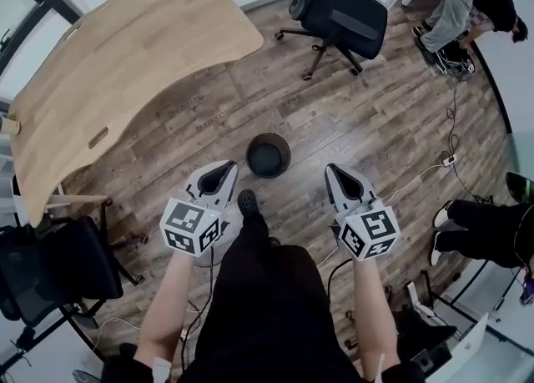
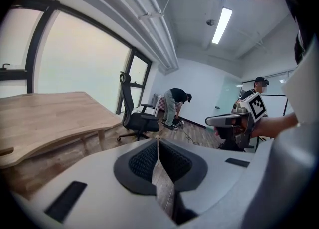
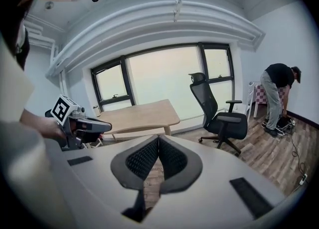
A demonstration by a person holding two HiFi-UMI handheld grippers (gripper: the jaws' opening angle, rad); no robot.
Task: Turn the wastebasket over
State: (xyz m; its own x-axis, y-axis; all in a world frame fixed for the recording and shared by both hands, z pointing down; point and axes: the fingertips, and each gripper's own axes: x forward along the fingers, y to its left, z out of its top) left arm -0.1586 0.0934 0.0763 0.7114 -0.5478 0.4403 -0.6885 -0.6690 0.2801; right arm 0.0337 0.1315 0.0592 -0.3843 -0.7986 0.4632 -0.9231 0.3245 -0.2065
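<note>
The wastebasket (image 1: 268,155) is a small dark round bin standing on the wood floor with its open mouth up, seen only in the head view. My left gripper (image 1: 222,168) hovers just left of it and nearer me, jaws shut on nothing. My right gripper (image 1: 335,171) hovers to the bin's right, also shut and empty. Neither touches the bin. In the left gripper view the left gripper (image 2: 158,140) has its pads closed together, and the right gripper (image 2: 239,118) shows beyond. The right gripper view shows the right gripper (image 3: 159,138) closed, with the left gripper (image 3: 75,123) at the left.
A curved wooden desk (image 1: 117,64) fills the far left. A black office chair (image 1: 342,14) stands beyond the bin, another dark chair (image 1: 58,264) at my left. A person (image 1: 467,6) bends over at the far right; cables (image 1: 446,160) trail there. My shoe (image 1: 248,202) is just before the bin.
</note>
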